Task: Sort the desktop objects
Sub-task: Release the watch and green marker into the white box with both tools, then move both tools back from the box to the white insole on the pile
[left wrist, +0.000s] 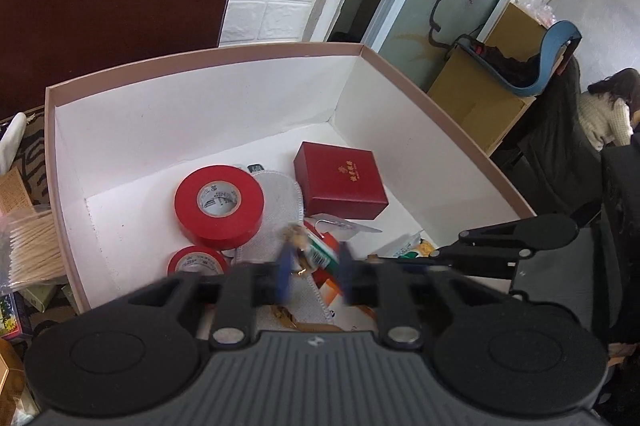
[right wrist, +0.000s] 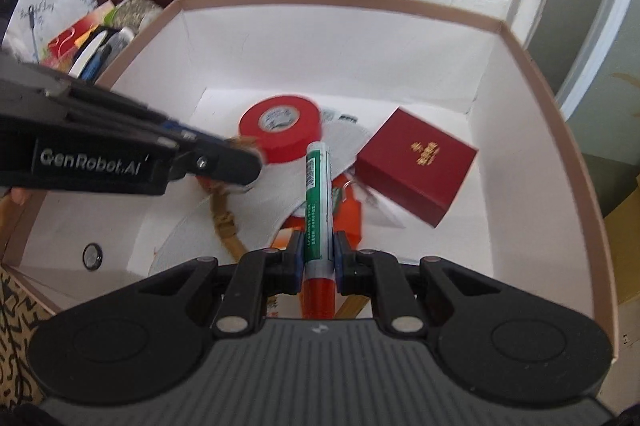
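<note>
At nine o'clock in your left camera a bag of cotton swabs (left wrist: 30, 250) lies outside the box (left wrist: 200, 60), not yet sorted. Inside, the large red tape roll (left wrist: 219, 201) sits at the centre over a smaller roll (left wrist: 197, 261), with the red gift box (left wrist: 340, 184) at two o'clock — bulky things grouped so they lie flat. Your left gripper (left wrist: 314, 272) hangs over the pile with its blue fingers (left wrist: 285, 272) apart; a small blurred keyring-like thing shows between them, but you cannot tell whether it is gripped. Your right gripper (right wrist: 317, 258) is clamped on a green-and-red marker (right wrist: 318, 202), held lengthwise and pointing to twelve o'clock, probably so it drops in flat. Only the right camera shows that marker clearly, plus a tan strap (right wrist: 226, 222) at eight o'clock and the left tool's side; only the left shows the swabs.
</note>
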Action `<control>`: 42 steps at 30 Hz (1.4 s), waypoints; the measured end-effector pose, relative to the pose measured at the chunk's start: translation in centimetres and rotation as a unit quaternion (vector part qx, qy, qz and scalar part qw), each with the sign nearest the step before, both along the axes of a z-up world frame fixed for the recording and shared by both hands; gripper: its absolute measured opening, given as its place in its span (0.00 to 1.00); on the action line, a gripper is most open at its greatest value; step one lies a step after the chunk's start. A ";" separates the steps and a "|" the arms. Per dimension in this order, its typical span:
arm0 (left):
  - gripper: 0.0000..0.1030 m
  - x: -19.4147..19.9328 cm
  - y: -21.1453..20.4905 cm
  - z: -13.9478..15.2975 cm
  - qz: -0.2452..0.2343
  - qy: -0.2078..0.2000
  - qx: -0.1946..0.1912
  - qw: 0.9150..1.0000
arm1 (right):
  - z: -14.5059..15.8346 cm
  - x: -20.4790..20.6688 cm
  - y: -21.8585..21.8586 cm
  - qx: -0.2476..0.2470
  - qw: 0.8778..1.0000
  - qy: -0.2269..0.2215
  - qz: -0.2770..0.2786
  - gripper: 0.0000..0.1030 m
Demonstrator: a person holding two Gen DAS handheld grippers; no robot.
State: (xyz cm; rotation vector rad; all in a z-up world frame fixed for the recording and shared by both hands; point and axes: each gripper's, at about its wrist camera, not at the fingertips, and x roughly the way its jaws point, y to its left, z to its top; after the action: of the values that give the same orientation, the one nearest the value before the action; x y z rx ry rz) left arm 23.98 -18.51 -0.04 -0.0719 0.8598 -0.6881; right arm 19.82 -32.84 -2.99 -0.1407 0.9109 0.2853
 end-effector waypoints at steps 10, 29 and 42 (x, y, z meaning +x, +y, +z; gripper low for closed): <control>0.85 -1.9 0.4 1.3 0.000 -0.038 -0.008 0.999 | 1.3 -1.1 0.3 -0.003 1.000 -0.030 -0.006 0.87; 0.85 -6.2 2.8 2.8 0.031 -0.092 0.000 0.995 | 3.5 -4.1 1.5 0.034 0.996 -0.061 -0.051 0.90; 0.85 -10.4 5.3 4.2 0.079 -0.128 0.011 0.989 | 4.7 -7.1 2.9 0.058 0.994 -0.076 -0.059 0.90</control>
State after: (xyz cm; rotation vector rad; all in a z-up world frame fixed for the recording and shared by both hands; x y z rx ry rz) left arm 13.59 -13.16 4.13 -0.0298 0.6078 -0.5248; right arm 12.68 -29.99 1.73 -0.0014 0.7475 0.2136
